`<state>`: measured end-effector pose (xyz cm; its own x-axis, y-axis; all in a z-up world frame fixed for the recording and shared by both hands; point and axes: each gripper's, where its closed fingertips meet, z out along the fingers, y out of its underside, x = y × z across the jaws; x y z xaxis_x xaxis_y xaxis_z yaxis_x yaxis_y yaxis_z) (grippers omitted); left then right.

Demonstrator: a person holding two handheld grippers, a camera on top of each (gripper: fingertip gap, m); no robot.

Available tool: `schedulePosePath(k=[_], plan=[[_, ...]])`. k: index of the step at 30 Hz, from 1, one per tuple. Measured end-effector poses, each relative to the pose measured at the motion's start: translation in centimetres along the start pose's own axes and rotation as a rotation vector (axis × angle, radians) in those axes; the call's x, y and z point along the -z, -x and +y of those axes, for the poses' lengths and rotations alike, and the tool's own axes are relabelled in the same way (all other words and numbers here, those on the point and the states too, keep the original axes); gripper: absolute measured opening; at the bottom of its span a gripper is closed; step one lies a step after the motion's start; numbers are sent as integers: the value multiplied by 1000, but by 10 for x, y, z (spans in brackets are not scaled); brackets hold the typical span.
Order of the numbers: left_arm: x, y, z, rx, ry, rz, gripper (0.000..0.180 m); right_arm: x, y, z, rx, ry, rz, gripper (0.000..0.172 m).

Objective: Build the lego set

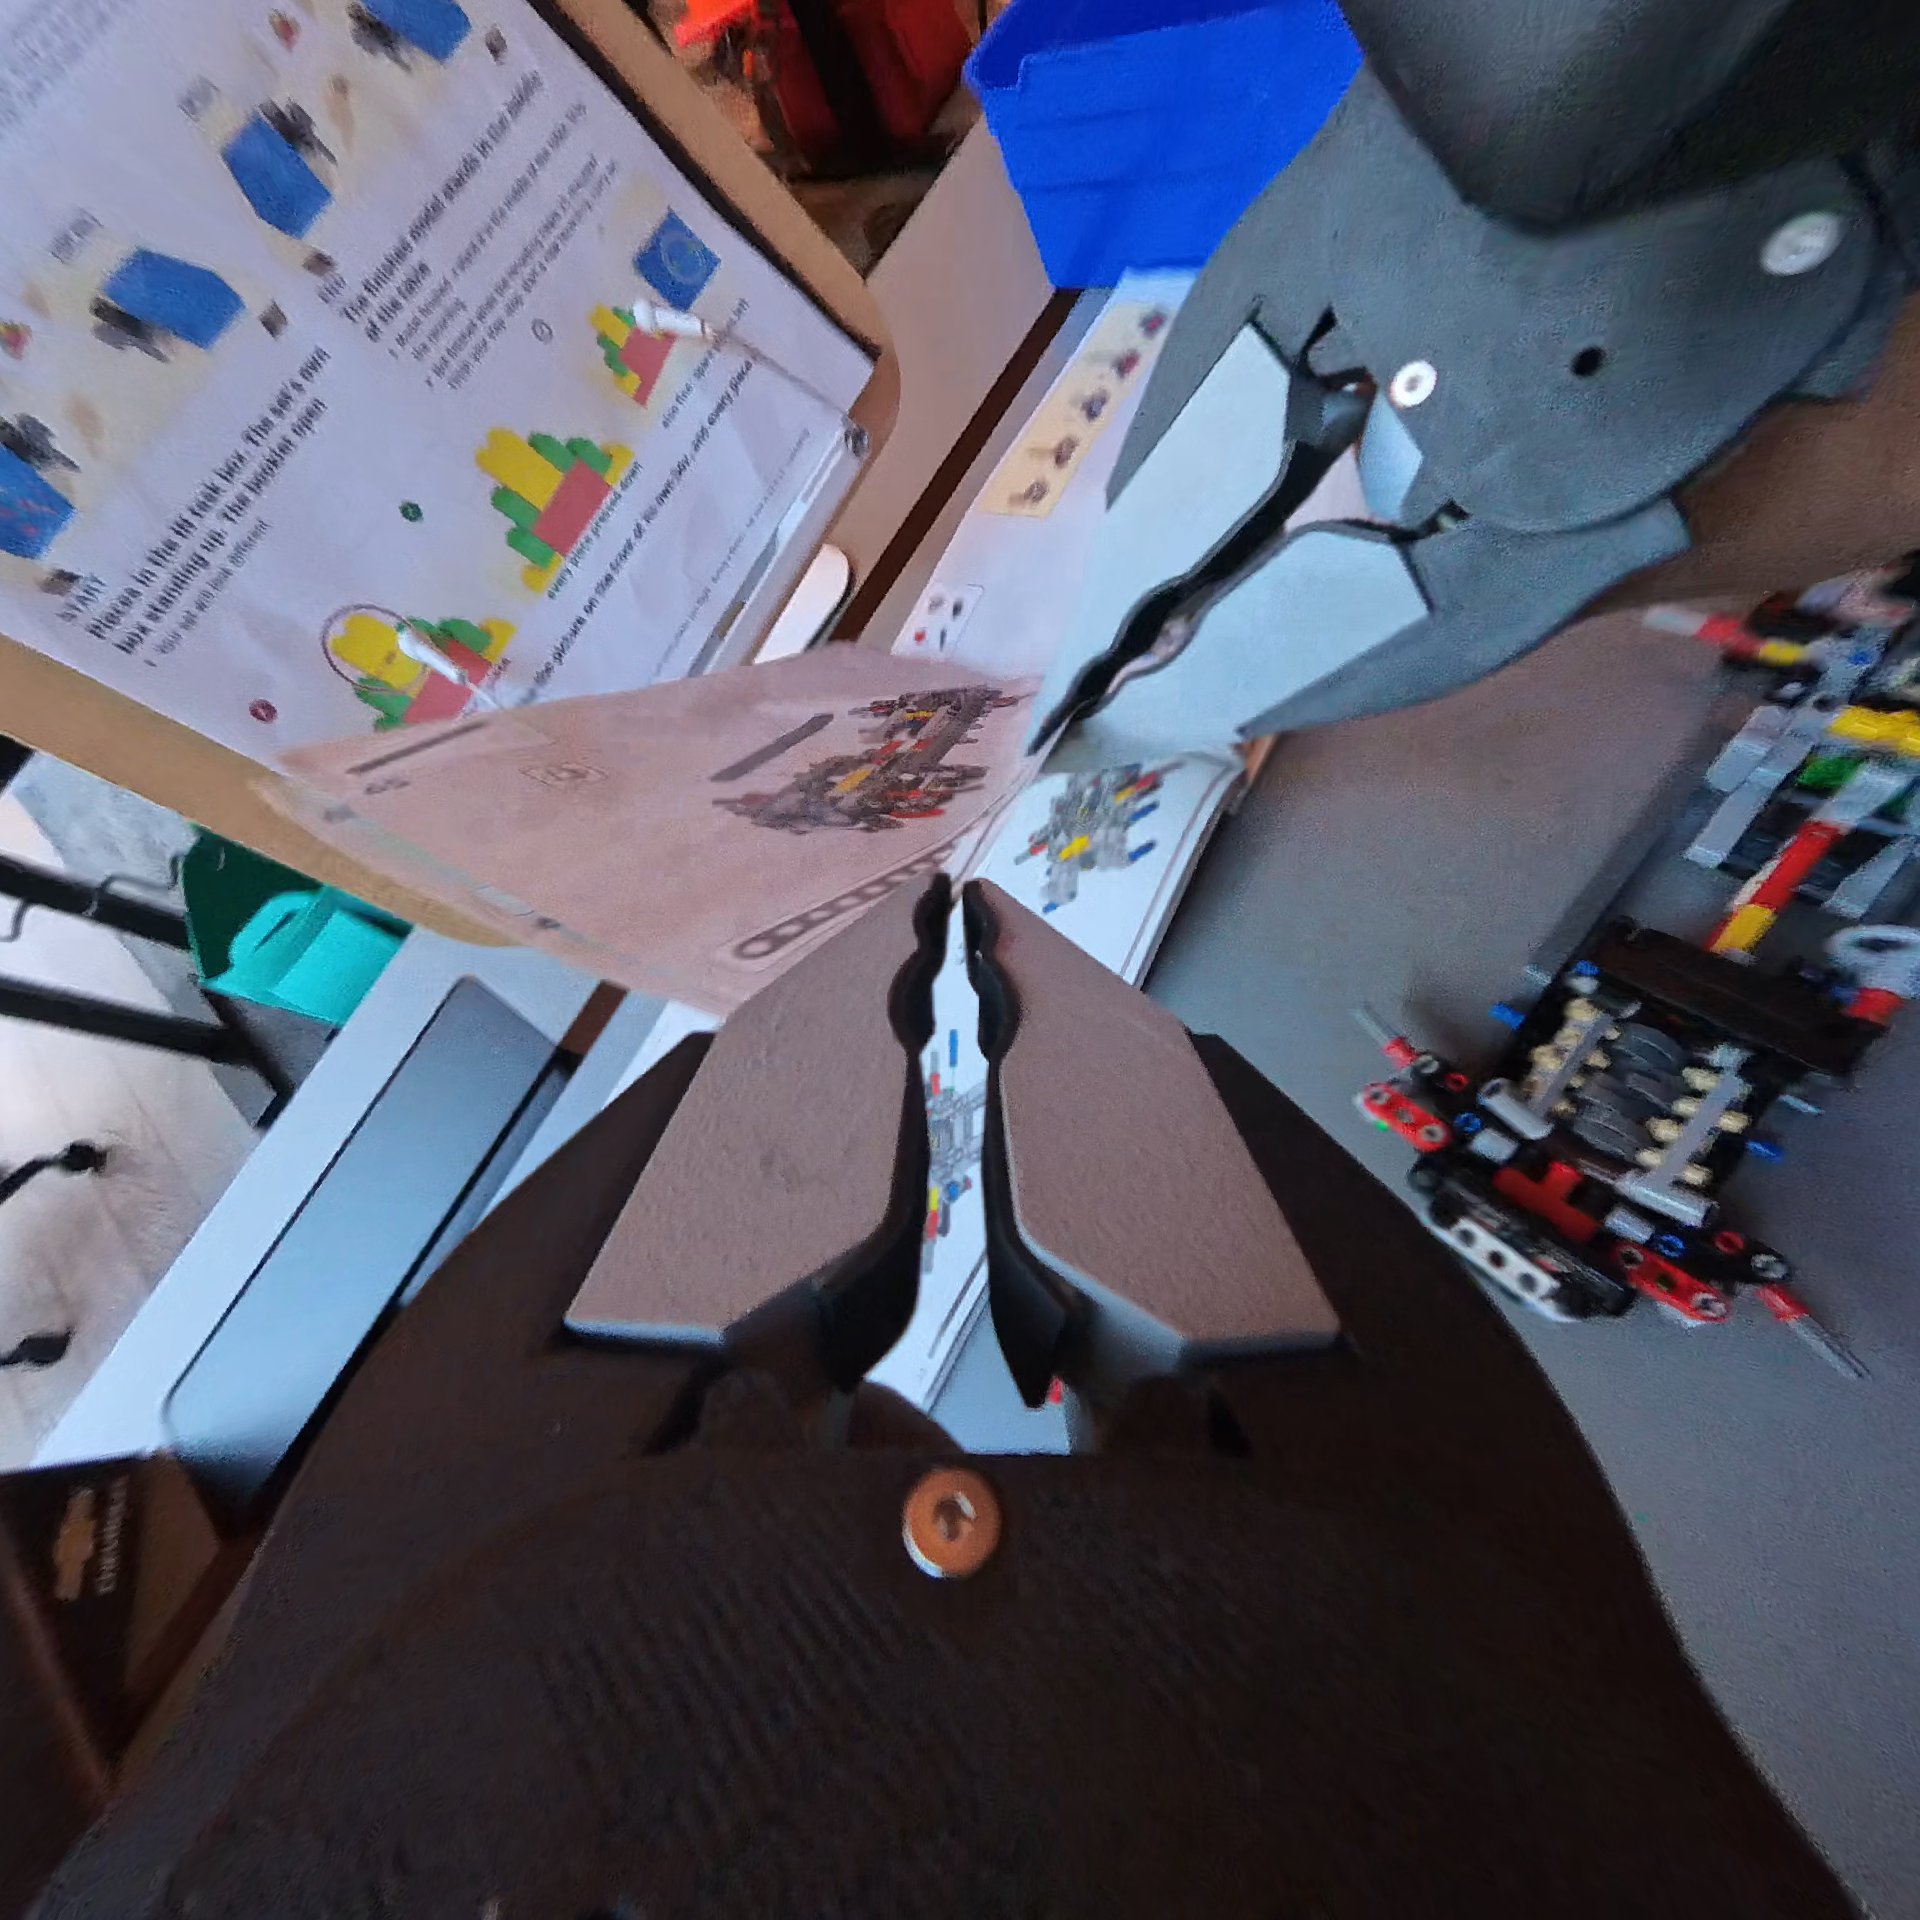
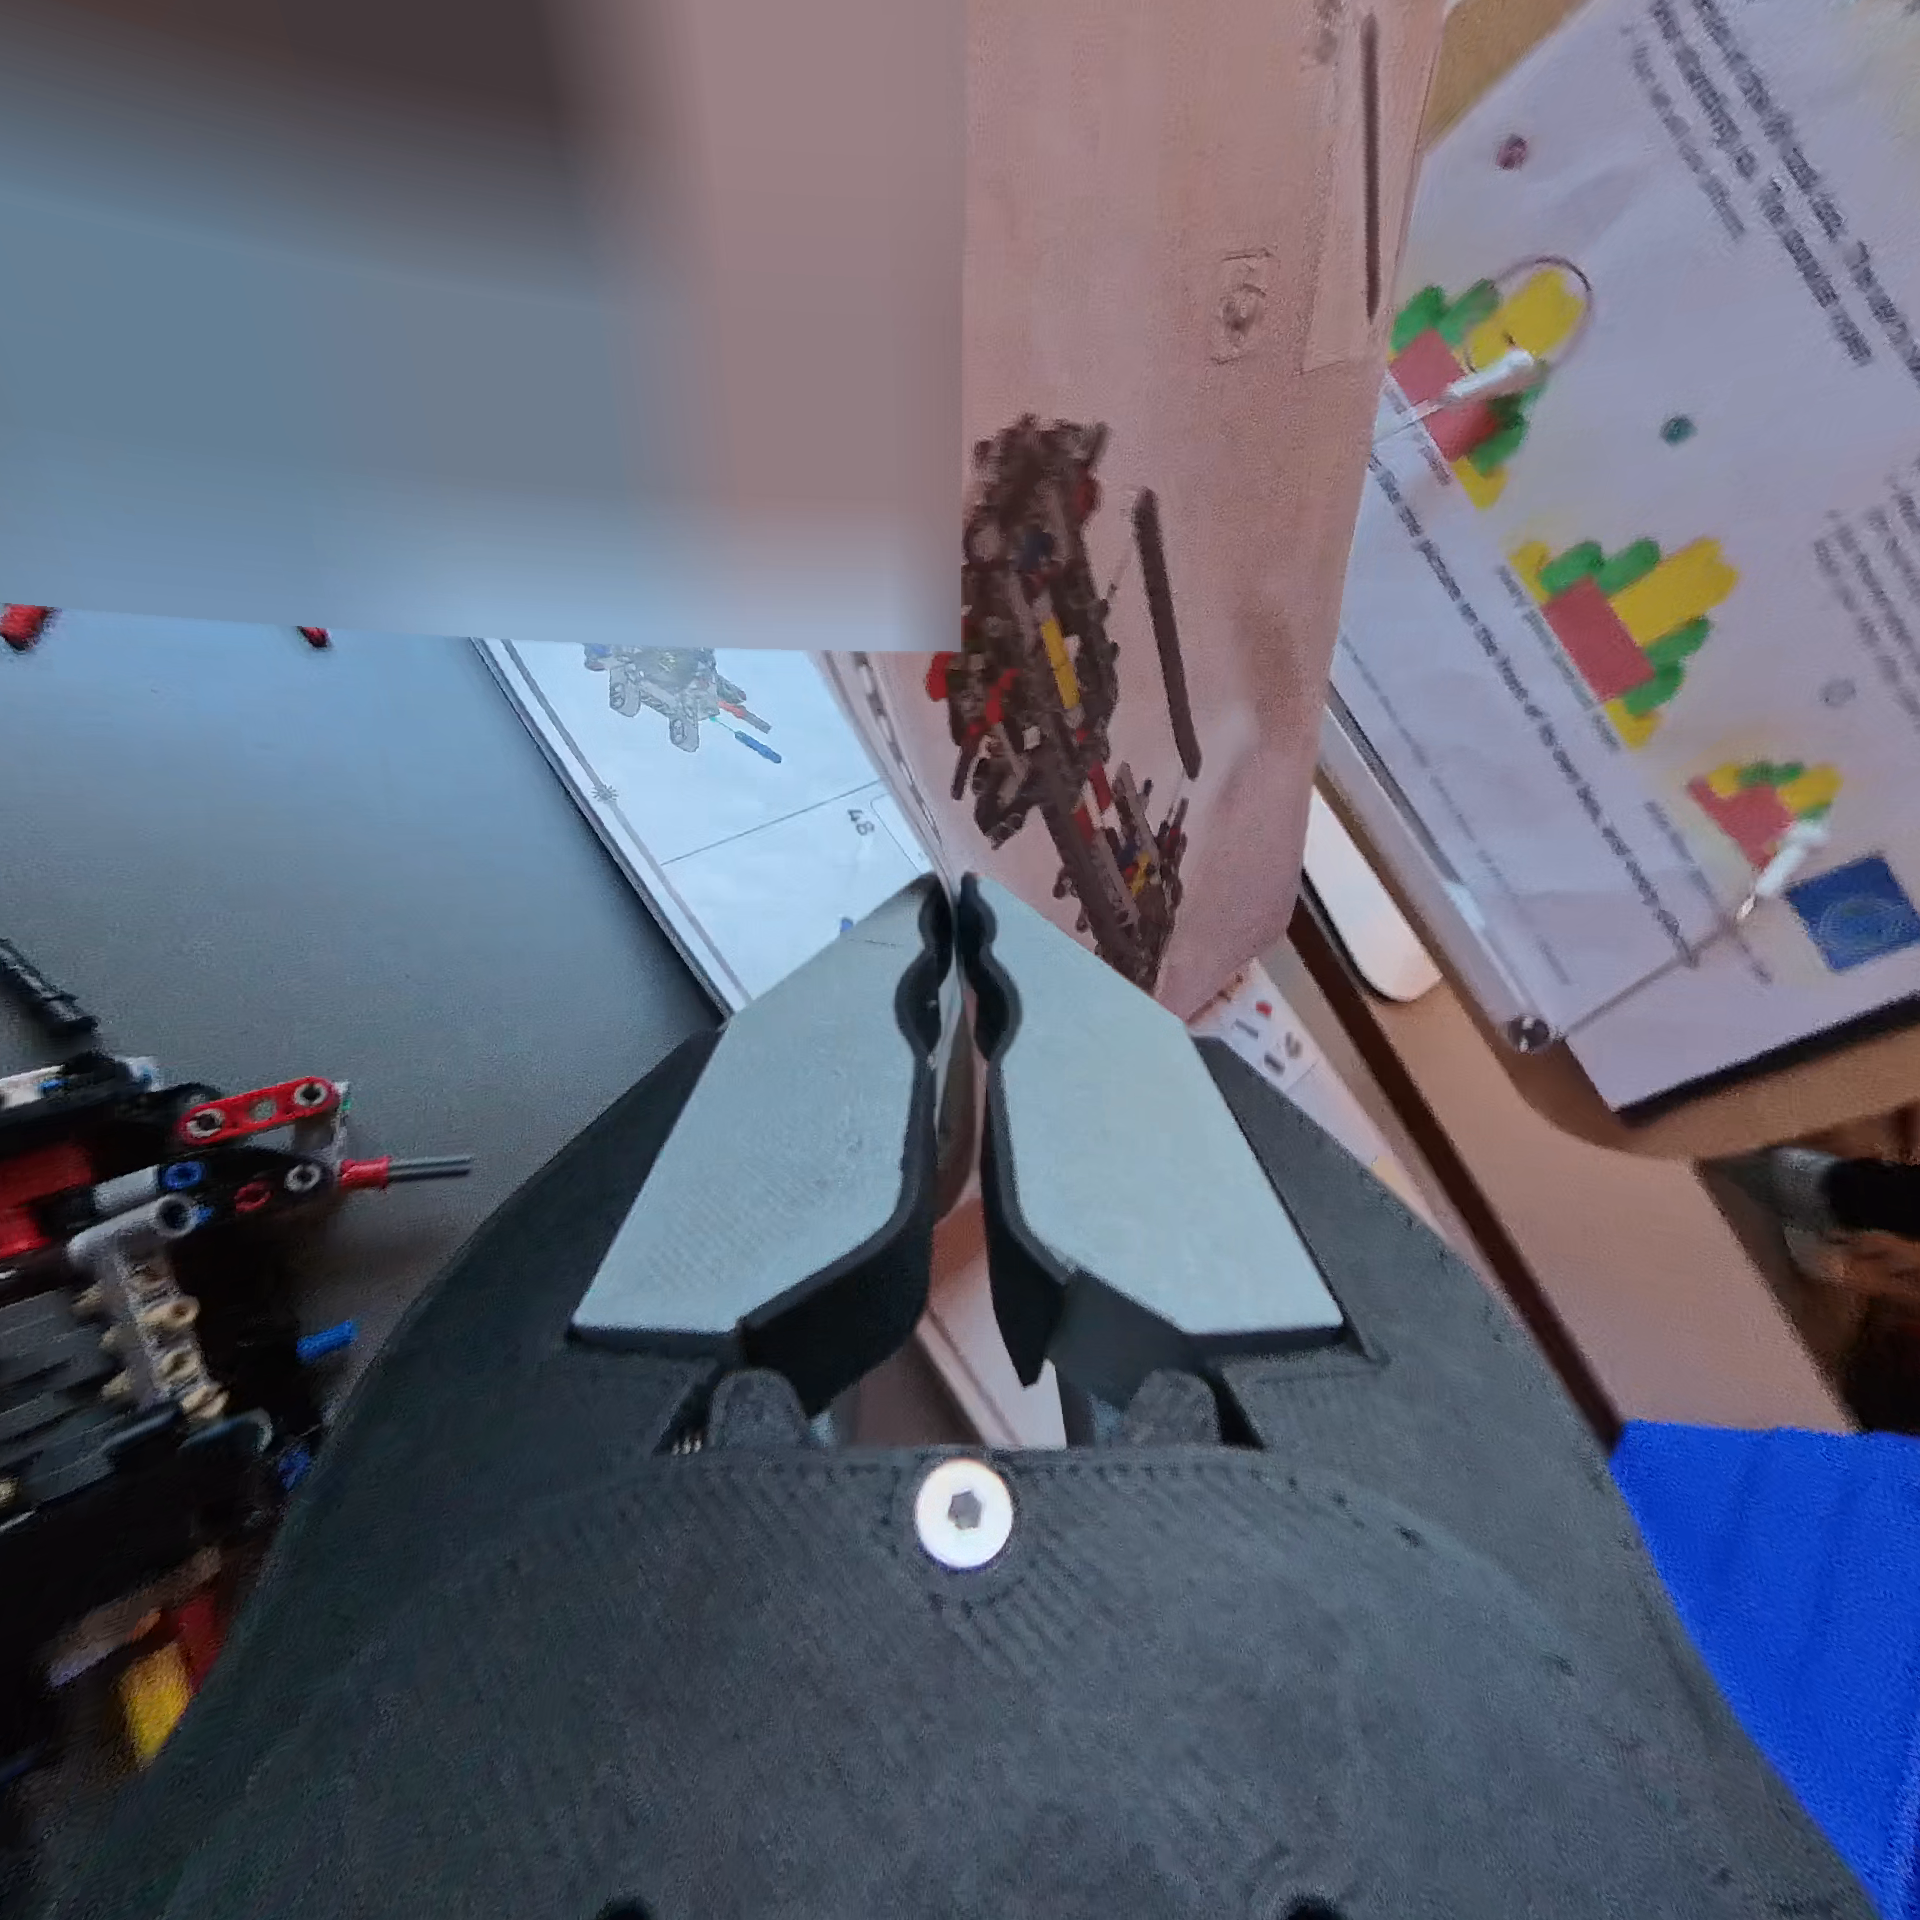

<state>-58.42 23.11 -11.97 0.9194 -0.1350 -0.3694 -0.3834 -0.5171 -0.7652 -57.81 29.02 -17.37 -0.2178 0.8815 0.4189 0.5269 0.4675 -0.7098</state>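
Note:
An open building-instruction booklet (image 1: 1101,852) lies on the grey table (image 1: 1403,935). My right gripper (image 2: 956,894) is shut on the edge of one booklet page (image 2: 1174,416), and that page stands lifted off the booklet. In the left wrist view the right gripper (image 1: 1049,727) comes in from the upper right and holds the same raised, pinkish page (image 1: 644,800). My left gripper (image 1: 954,899) is shut and hovers just above the booklet's flat pages, below the lifted page. The flat page also shows in the right wrist view (image 2: 727,800).
A part-built black, red and grey brick model (image 1: 1590,1143) sits on the table to the right; it also shows in the right wrist view (image 2: 135,1195). A printed sheet in a clear stand (image 1: 364,312) stands behind the booklet. A blue bin (image 1: 1143,135) and a teal box (image 1: 301,945) are farther off. One gripper's finger ends stand about 8 centimetres off the other's.

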Motion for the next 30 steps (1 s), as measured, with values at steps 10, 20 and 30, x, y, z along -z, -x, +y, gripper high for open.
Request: schedulePosePath(k=[10, 20, 30], plan=[[14, 47, 53, 302, 3, -15, 9, 56, -35, 72, -530, -141, -146, 0], [-29, 13, 101, 265, 223, 96, 19, 94, -64, 103, -831, -174, -418, 40], [-48, -13, 70, 216, 167, 138, 23, 126, -108, 154, -1024, -286, -289, 10]])
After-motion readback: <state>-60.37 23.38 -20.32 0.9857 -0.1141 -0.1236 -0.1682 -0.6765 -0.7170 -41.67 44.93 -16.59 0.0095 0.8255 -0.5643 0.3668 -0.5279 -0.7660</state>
